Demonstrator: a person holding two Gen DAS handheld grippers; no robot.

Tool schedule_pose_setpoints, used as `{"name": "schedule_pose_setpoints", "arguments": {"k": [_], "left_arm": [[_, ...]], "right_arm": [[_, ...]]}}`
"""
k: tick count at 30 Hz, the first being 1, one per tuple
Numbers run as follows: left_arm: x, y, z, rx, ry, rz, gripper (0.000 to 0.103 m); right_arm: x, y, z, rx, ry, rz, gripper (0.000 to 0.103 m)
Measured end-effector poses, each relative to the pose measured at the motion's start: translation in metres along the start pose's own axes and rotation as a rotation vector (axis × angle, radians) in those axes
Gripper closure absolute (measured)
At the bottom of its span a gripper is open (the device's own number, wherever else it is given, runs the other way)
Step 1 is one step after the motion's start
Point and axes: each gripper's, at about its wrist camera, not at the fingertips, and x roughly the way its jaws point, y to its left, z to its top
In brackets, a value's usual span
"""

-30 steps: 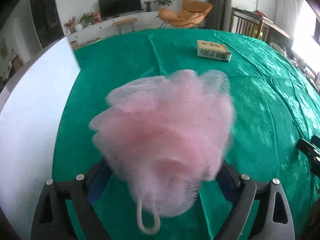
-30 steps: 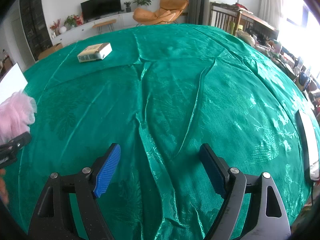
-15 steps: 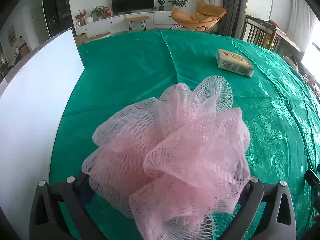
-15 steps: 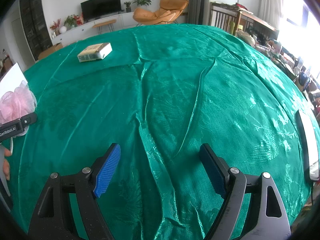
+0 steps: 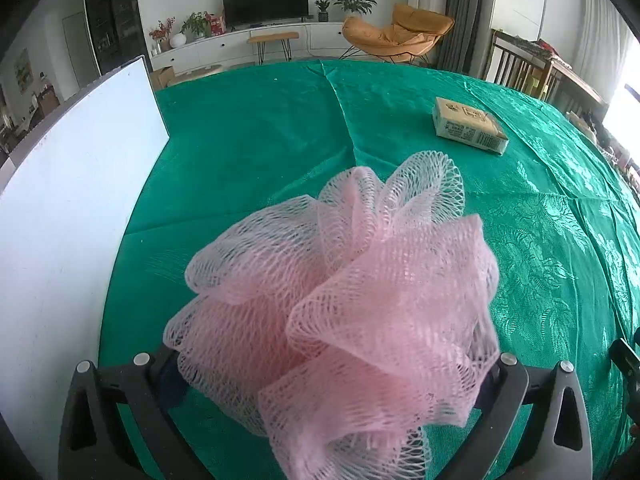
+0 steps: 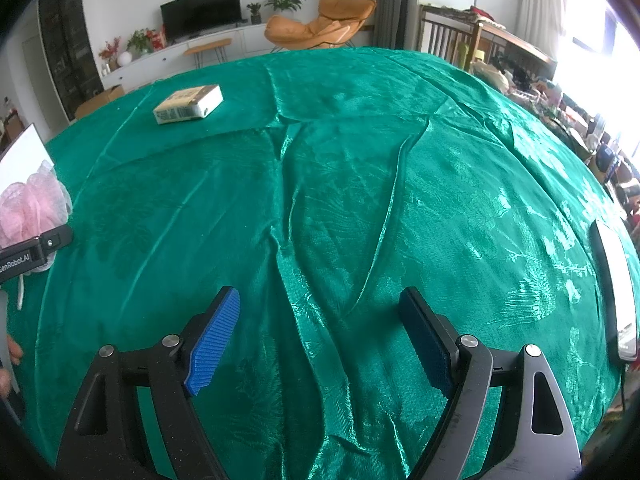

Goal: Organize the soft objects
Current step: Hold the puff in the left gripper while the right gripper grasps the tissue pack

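Observation:
A pink mesh bath loofah point(image 5: 344, 304) lies puffed out on the green tablecloth point(image 5: 256, 152), close in front of the left wrist camera. My left gripper point(image 5: 332, 376) stands open at its widest around it. The mesh fills the gap between the two fingers and hides the pads, and nothing shows them squeezing it. In the right wrist view the loofah point(image 6: 28, 204) and the left gripper's body point(image 6: 36, 250) show at the far left edge. My right gripper point(image 6: 320, 332) is open over bare cloth at the table's near side, with nothing between its blue pads.
A small beige pack point(image 5: 470, 130) lies farther back on the cloth, also seen as the beige pack point(image 6: 188, 104). A white board point(image 5: 72, 200) stands along the left side. A white flat object point(image 6: 614, 288) lies at the right table edge. Wrinkled cloth covers the middle.
The left jaws have spread wider. The loofah, blurred and dangling its cord a second ago, now sits still and fluffed out between them. The right gripper has not moved.

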Motion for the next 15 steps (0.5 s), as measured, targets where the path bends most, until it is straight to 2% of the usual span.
{"name": "schedule_pose_setpoints", "arguments": {"k": [11,15], "left_arm": [[0.000,0.000,0.000,0.000,0.000,0.000,0.000],[0.000,0.000,0.000,0.000,0.000,0.000,0.000]], "right_arm": [[0.000,0.000,0.000,-0.002,0.001,0.004,0.018],[0.002,-0.003,0.013,-0.051,0.053,0.065,0.018]]}}
